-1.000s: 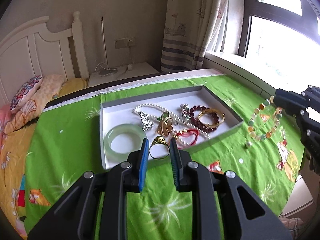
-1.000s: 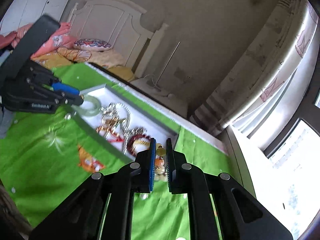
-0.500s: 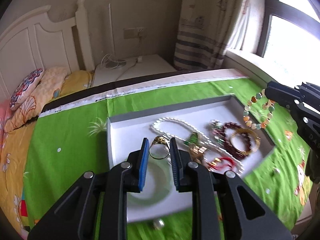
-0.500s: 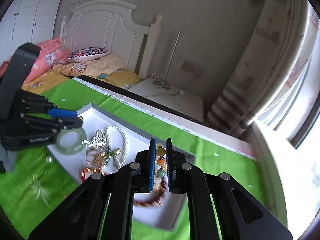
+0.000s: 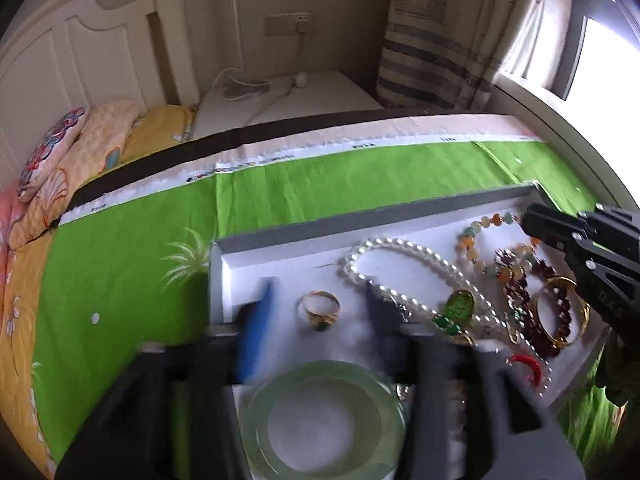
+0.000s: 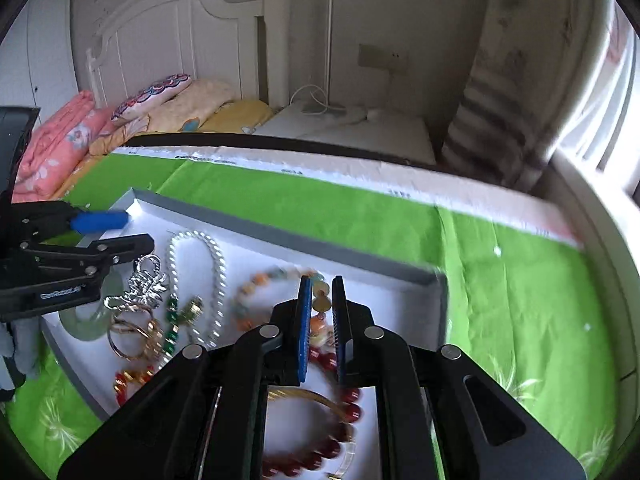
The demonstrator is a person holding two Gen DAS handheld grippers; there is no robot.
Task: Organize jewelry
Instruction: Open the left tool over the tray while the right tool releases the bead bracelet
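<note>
Left tool [image 5: 316, 312]: jaws blurred and opening, set wide apart, nothing clamped; a gold ring [image 5: 320, 310] with a green stone lies free on the white tray floor in the gap between them. Right tool [image 6: 321, 316]: jaws opening, only narrowly parted, with part of the multicolour bead bracelet [image 6: 256, 292] between the blue pads; whether the pads press the beads cannot be told, and the bracelet's loop lies on the tray floor. Tray [image 5: 400, 220]: shallow, grey-walled, white inside, resting on a green printed cloth [image 5: 320, 188] that covers the bench. Contents, all inside the tray: pearl necklace [image 5: 404, 250] across the middle; pale green jade bangle [image 5: 324, 416] at the near edge, just below the left tool; green-stone pendant [image 5: 456, 312] touching the pearls; gold bangle [image 5: 564, 312] overlapping a dark red bead bracelet [image 6: 324, 440] on the right; red coral piece [image 5: 524, 364] near the front right wall; silver ornament [image 6: 140, 284] beside the left tool's tip. Behind: a bed with white headboard [image 6: 180, 32] and pillows.
</note>
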